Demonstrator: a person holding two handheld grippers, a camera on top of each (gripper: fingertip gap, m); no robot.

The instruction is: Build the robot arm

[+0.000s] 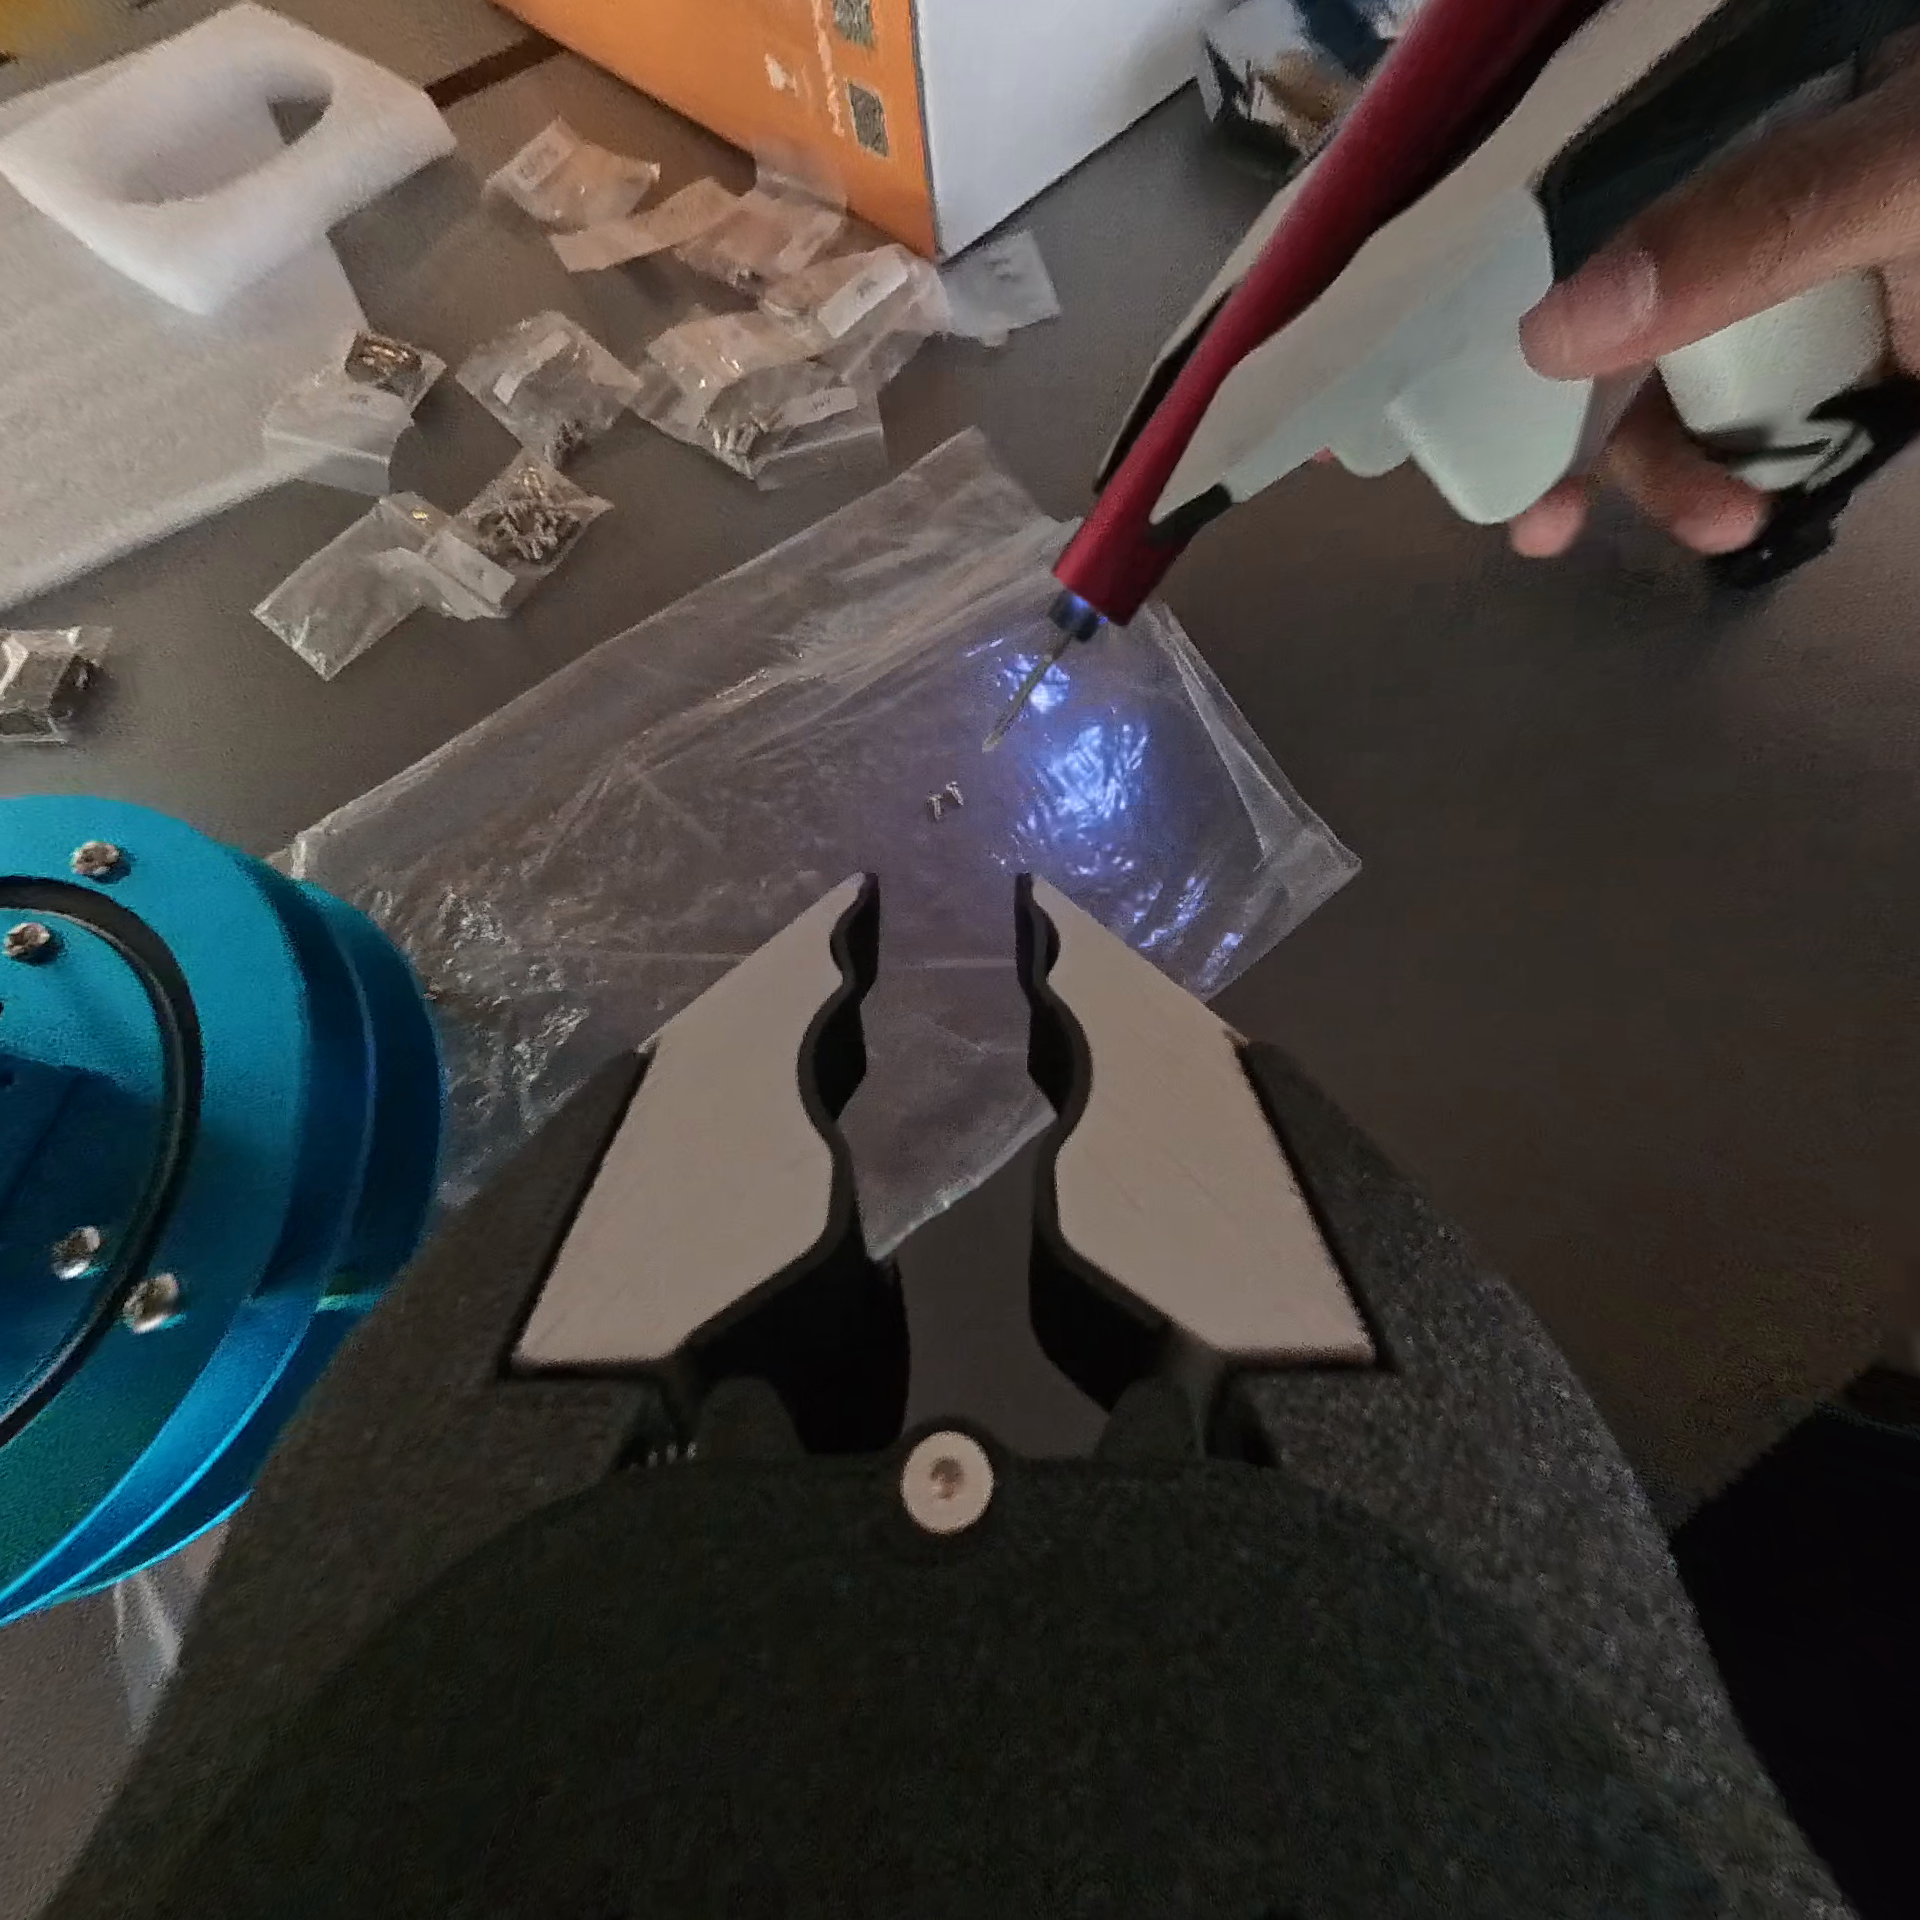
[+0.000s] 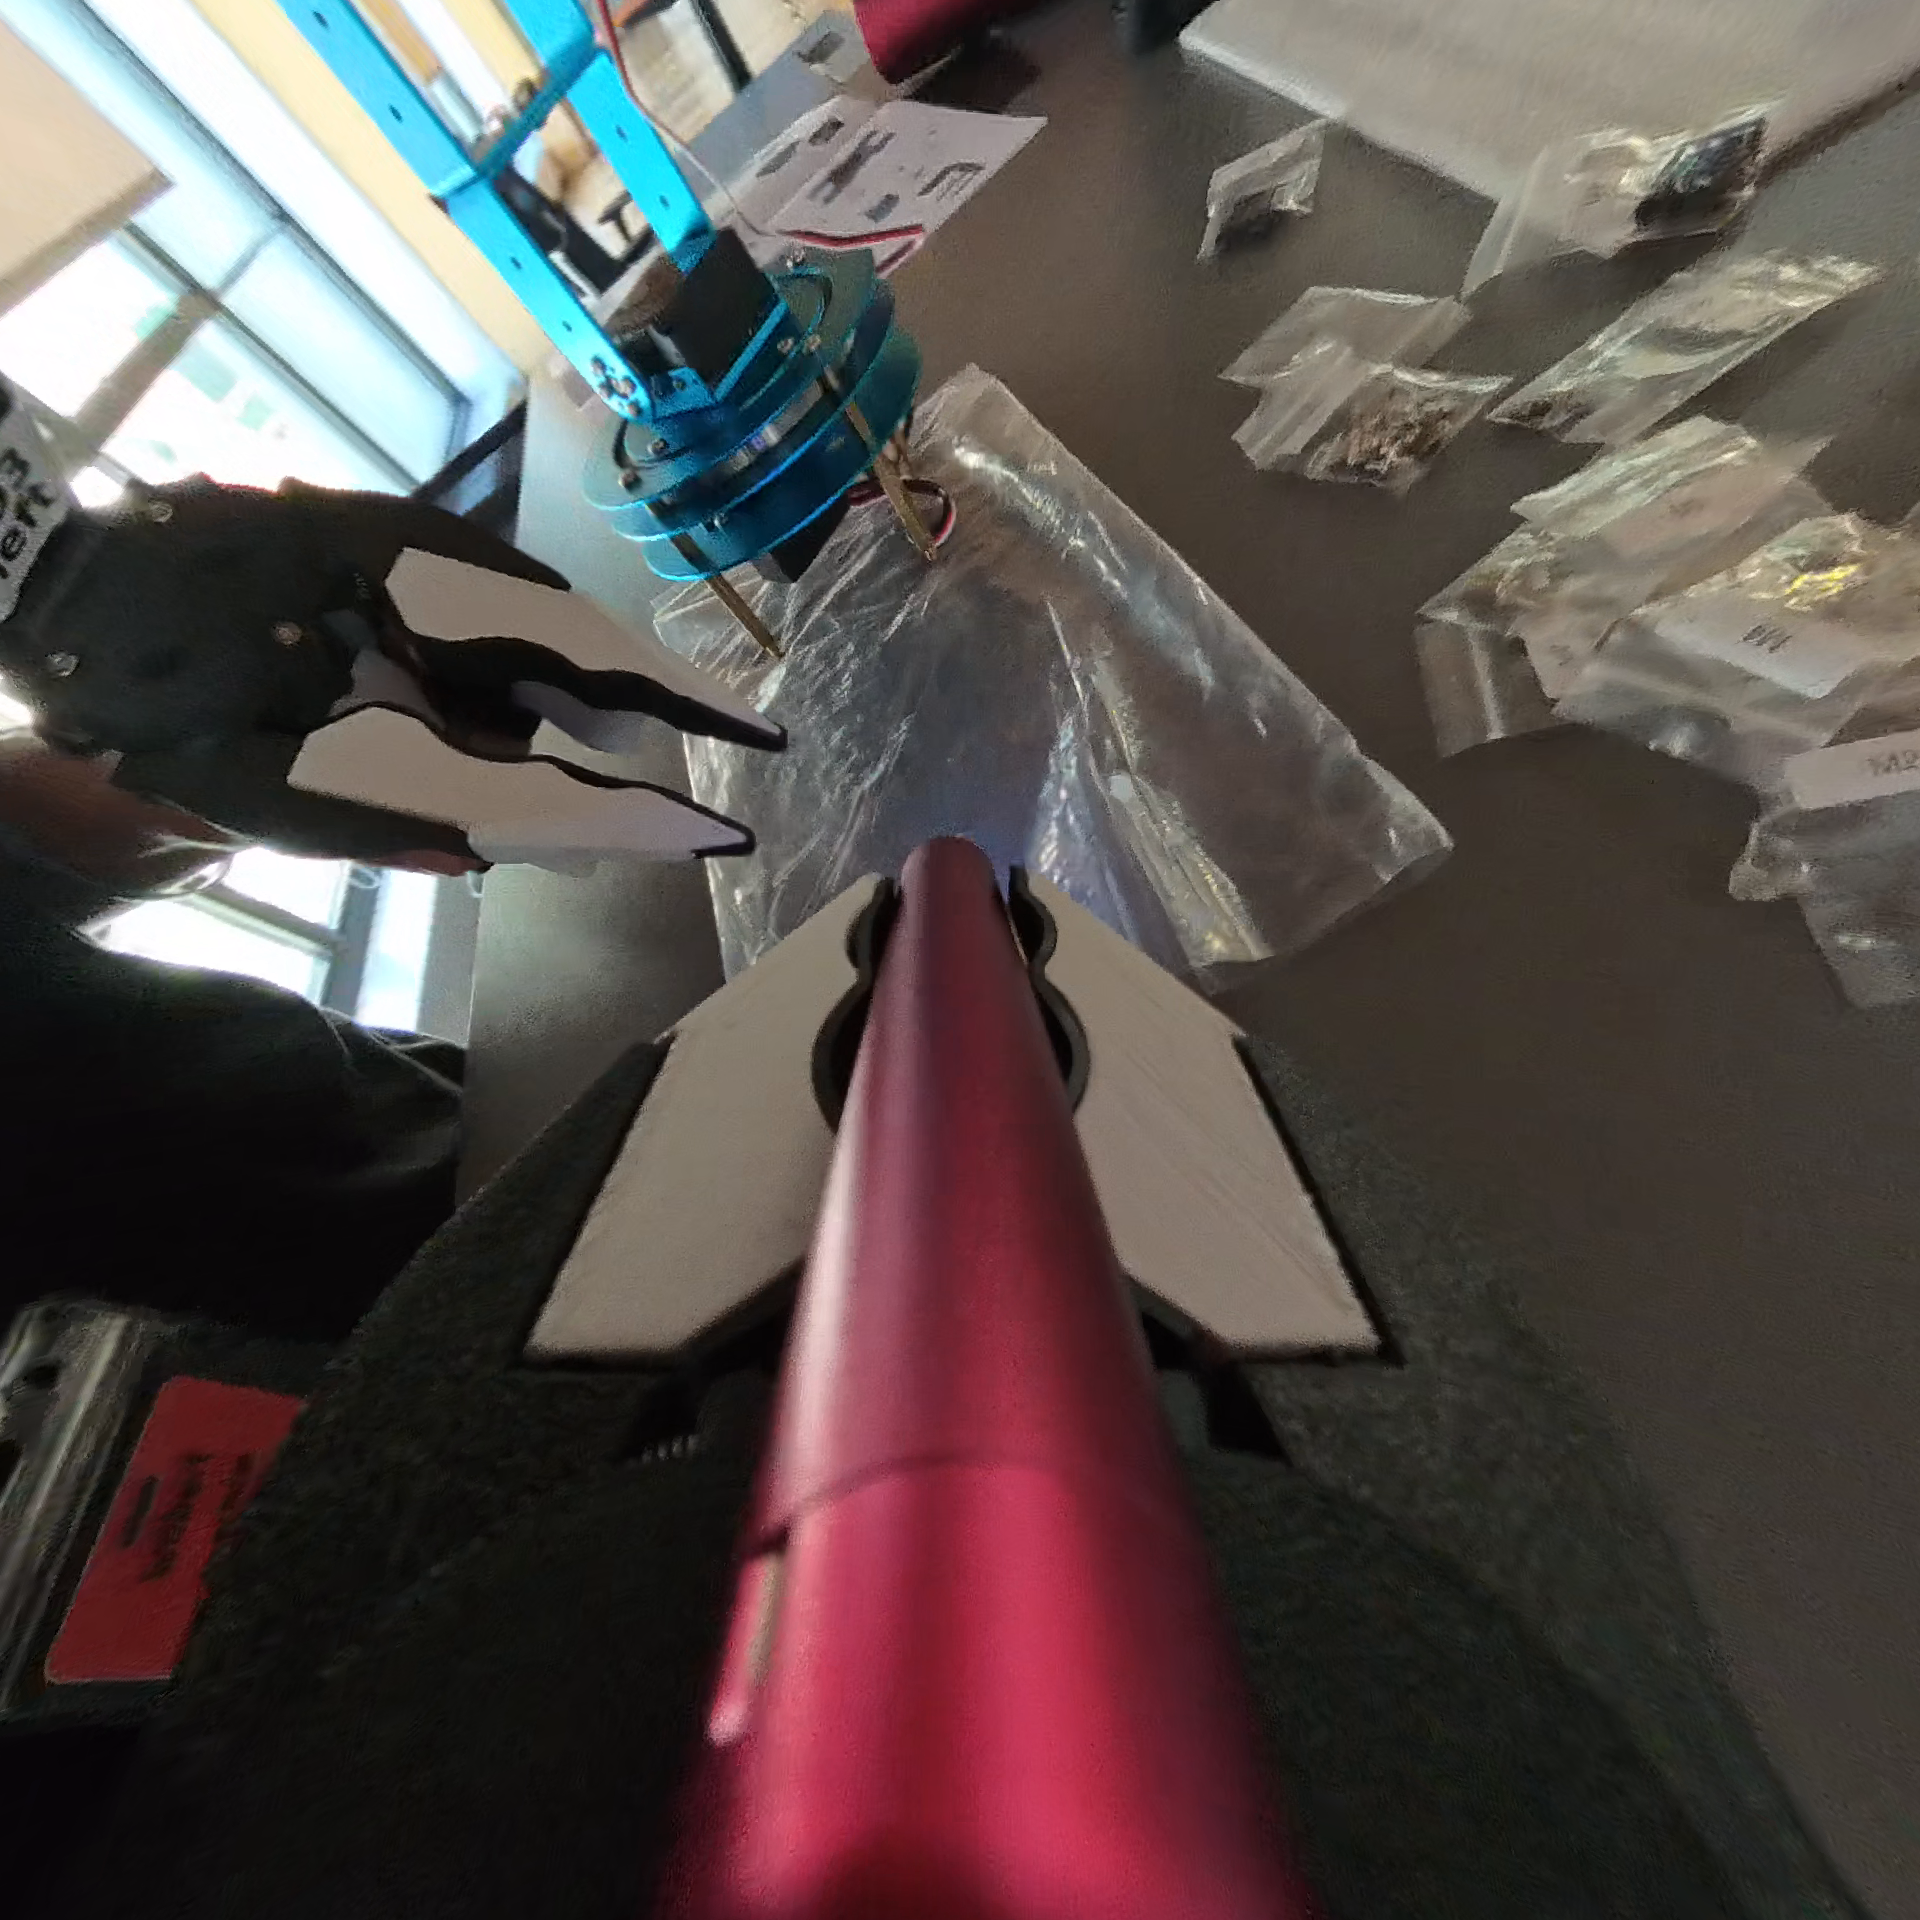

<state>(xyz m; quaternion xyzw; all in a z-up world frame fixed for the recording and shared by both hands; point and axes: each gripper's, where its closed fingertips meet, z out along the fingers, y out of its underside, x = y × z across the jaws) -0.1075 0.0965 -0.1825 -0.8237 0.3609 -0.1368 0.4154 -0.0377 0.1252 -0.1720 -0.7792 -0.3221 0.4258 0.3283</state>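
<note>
My right gripper (image 2: 954, 888) is shut on a red electric screwdriver (image 2: 935, 1299), which runs forward between its fingers. In the left wrist view the screwdriver (image 1: 1247, 312) slants down from the upper right, its lit tip just above a clear plastic bag (image 1: 727, 831) and near two small screws (image 1: 943, 802) lying on it. My left gripper (image 1: 945, 894) is open and empty, hovering over the bag's near part. It also shows in the right wrist view (image 2: 764, 784). A blue round robot base (image 1: 187, 1195) stands at the left, also seen on thin legs in the right wrist view (image 2: 769, 436).
Several small clear bags of hardware (image 1: 582, 416) lie scattered on the dark table (image 1: 1558, 935). A white foam block (image 1: 208, 145) and an orange and white box (image 1: 883, 94) stand at the back. A paper sheet (image 2: 894, 156) lies beyond the blue base.
</note>
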